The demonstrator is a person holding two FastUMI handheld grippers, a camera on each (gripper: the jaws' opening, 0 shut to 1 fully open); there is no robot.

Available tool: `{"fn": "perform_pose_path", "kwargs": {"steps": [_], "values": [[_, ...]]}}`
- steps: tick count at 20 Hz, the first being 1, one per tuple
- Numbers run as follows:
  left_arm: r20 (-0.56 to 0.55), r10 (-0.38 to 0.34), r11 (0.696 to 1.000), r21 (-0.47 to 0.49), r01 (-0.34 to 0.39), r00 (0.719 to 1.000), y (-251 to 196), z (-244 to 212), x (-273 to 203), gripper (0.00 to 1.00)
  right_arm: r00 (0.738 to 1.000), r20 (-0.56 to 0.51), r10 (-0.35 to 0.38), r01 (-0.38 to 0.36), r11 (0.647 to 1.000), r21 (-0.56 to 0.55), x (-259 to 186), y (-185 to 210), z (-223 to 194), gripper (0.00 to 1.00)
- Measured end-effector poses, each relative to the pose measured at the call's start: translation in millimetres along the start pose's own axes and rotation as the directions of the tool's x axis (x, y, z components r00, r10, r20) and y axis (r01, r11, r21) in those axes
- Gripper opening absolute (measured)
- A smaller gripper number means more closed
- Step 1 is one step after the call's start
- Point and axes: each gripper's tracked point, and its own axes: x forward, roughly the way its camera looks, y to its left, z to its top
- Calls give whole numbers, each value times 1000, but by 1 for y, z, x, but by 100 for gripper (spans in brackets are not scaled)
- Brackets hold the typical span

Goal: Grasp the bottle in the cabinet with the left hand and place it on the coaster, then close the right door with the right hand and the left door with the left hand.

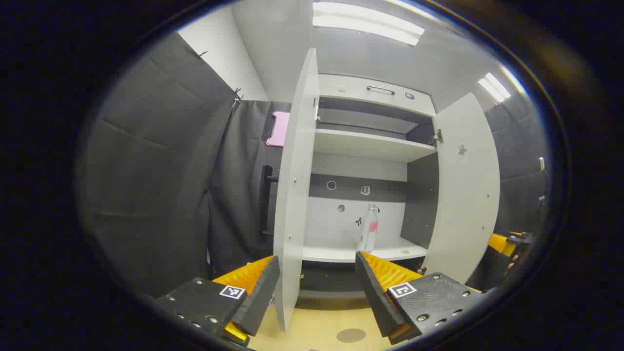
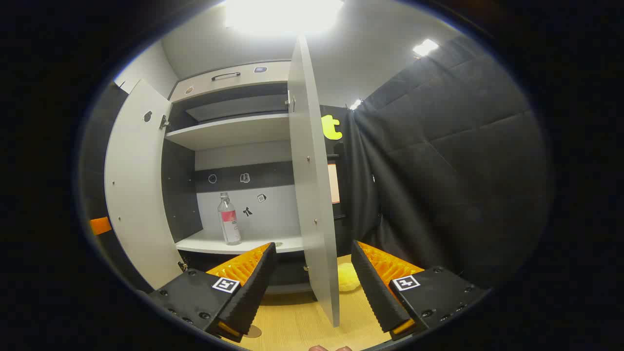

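Both doors [image 1: 292, 204] wide open, bottle [image 1: 369, 228] upright on shelf, frame centre. Left hand-held gripper [image 1: 317, 287] spread wide, empty, lined up for reach; right hand-held gripper [image 2: 312, 287] likewise empty.

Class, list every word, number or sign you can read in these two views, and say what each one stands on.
Nothing can be quoted as text.
Label on the bottle: too small and blurred to read.
Small stickers on the cabinet's back wall: too small to read.
Square tags on the left gripper and the right gripper: coded patterns, no words.
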Motion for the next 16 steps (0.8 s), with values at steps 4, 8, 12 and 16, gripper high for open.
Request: {"fn": "perform_pose_path", "kwargs": {"steps": [4,8,12,16], "values": [[-3,-5,1000,4,5,1000,-2,-5,-1,90,1000,-7,8,-8,1000,6,0,4,1,98],[2,-19,1000,22,19,1000,-7,-5,-2,90,1000,-2,9,-9,1000,3,1,8,5,98],[22,-18,999,33,17,1000,-8,-1,-2,90,1000,3,6,-6,1000,9,2,10,8,98],[18,-26,999,49,25,999,-11,-5,2,90,1000,-1,-2,2,1000,11,4,10,11,98]]}}
